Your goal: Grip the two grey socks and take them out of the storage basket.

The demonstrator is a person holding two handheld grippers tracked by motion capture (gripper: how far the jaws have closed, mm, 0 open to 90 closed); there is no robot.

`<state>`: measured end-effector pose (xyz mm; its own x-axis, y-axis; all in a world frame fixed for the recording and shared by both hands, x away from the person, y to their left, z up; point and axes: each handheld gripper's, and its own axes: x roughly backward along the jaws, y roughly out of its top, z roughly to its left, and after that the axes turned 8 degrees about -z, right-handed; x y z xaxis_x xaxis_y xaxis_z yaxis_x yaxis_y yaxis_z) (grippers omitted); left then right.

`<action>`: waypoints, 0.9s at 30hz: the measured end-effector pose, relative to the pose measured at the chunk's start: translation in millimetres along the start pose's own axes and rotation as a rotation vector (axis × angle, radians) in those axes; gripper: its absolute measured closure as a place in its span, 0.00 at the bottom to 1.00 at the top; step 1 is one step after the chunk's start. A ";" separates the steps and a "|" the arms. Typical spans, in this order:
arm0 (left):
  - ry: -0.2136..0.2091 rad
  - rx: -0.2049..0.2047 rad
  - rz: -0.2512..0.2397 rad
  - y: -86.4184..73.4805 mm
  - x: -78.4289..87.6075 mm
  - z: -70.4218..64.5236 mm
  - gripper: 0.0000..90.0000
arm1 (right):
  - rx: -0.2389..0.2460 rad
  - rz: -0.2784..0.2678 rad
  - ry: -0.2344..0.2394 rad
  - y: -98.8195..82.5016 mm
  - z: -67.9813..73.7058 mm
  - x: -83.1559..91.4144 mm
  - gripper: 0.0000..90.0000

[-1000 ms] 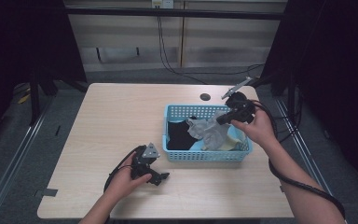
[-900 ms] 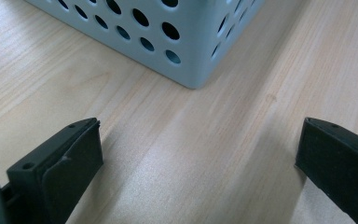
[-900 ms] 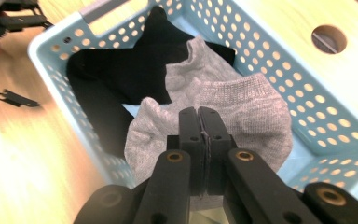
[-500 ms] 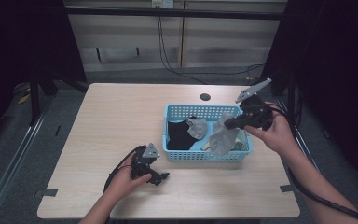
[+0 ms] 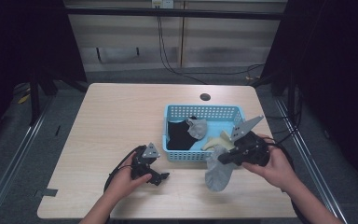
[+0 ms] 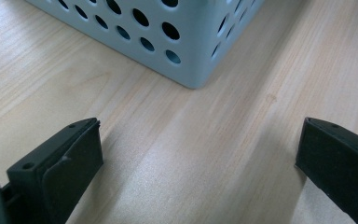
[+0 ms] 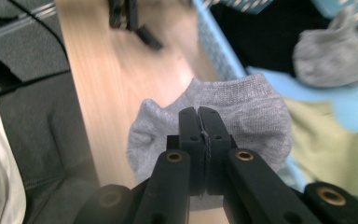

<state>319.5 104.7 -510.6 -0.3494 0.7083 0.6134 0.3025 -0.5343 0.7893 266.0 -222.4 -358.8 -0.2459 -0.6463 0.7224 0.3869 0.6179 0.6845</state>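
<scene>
One grey sock (image 5: 216, 173) hangs pinched in the closed right tongs (image 5: 222, 160) outside the basket (image 5: 200, 112); the left tongs (image 5: 162, 177) gape empty, other socks still inside.

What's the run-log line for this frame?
right hand-held gripper: shut on grey sock, over table | left hand-held gripper: open, empty | basket: socks left
</scene>
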 end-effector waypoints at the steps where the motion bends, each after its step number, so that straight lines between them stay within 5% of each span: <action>1: -0.001 -0.003 0.002 0.1 0.2 0.3 0.00 | 0.003 0.006 0.009 -2.3 1.6 -2.6 0.99; 11: 0.000 0.000 0.000 0.0 0.0 0.0 0.00 | -0.007 0.072 0.052 -22.2 14.5 -25.8 0.99; 21: -0.001 -0.003 0.002 0.1 0.1 0.2 0.00 | -0.022 0.121 0.048 -37.1 11.7 -44.7 0.98; 27: 0.000 0.001 -0.001 0.0 0.0 -0.1 0.00 | -0.035 0.114 0.046 -37.0 8.7 -45.2 0.83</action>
<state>319.4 104.7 -510.7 -0.3495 0.7086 0.6129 0.3032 -0.5334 0.7896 255.0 -212.1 -415.9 -0.1578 -0.5928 0.7897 0.4407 0.6734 0.5936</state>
